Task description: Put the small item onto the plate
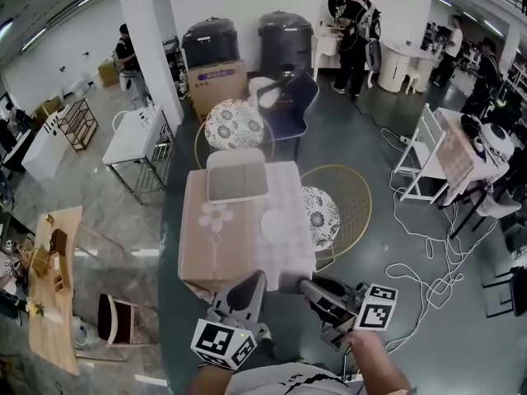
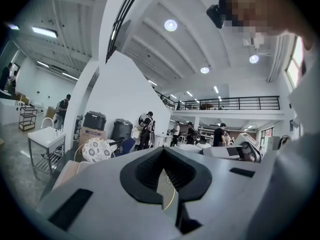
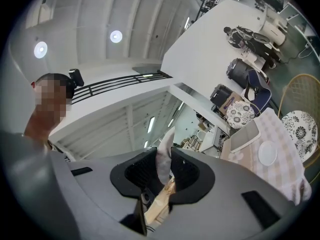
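Head view looking steeply down at a counter [image 1: 206, 249] with a pale checked cloth. A white plate [image 1: 282, 225] sits on the right part of it and looks bare. A pale tray [image 1: 237, 179] lies at the far edge.

Both tongs are at the near edge, short of the plate. The right tongs [image 1: 309, 287] are clamped on the small item [image 3: 164, 145], a thin pale piece that stands up between the pads, well apart from the plate. The left tongs [image 1: 255, 282] are together at the tips with nothing between them.

As a judgement, the pick-up is done and the placing is not. The item must yet be carried out over the plate, lowered onto it and let go.
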`<action>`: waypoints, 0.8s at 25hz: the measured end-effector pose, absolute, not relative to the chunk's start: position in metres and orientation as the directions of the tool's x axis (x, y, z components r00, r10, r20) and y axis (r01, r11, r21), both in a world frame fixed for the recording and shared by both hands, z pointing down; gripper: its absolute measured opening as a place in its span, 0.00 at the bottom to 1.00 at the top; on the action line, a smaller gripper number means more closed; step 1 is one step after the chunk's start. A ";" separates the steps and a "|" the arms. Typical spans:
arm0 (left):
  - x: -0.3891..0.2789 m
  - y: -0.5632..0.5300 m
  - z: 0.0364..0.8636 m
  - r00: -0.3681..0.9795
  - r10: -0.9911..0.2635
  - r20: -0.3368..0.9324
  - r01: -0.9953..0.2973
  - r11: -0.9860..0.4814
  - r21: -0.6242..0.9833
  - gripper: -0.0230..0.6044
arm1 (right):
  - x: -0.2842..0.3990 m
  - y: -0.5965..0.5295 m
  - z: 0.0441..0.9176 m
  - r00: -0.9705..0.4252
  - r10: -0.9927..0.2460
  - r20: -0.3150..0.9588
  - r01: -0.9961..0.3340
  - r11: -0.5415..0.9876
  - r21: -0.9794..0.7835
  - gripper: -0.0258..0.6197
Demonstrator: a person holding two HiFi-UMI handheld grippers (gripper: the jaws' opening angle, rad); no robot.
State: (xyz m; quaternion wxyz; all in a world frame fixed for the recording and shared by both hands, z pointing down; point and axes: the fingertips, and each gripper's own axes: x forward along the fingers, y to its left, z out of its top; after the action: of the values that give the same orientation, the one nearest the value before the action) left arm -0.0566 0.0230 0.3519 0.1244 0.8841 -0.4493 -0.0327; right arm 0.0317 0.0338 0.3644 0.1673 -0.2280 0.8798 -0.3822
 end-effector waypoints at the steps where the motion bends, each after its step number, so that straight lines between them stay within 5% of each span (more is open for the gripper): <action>1: -0.060 0.011 0.354 0.602 -0.797 0.055 -0.781 -0.572 0.252 0.04 | 0.027 0.024 0.366 -0.839 -0.532 -0.114 -0.281 0.604 -0.746 0.18; 20: -0.060 -0.139 0.417 0.628 -0.767 0.135 -0.762 -0.570 0.308 0.04 | 0.020 -0.129 0.430 -0.824 -0.566 -0.037 -0.327 0.528 -0.784 0.18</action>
State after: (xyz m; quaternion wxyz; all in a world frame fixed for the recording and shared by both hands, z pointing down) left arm -0.0600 -0.1389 0.4172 0.1705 0.8859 -0.4314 -0.0069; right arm 0.0205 -0.1292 0.4302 0.1451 -0.2591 0.8618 -0.4112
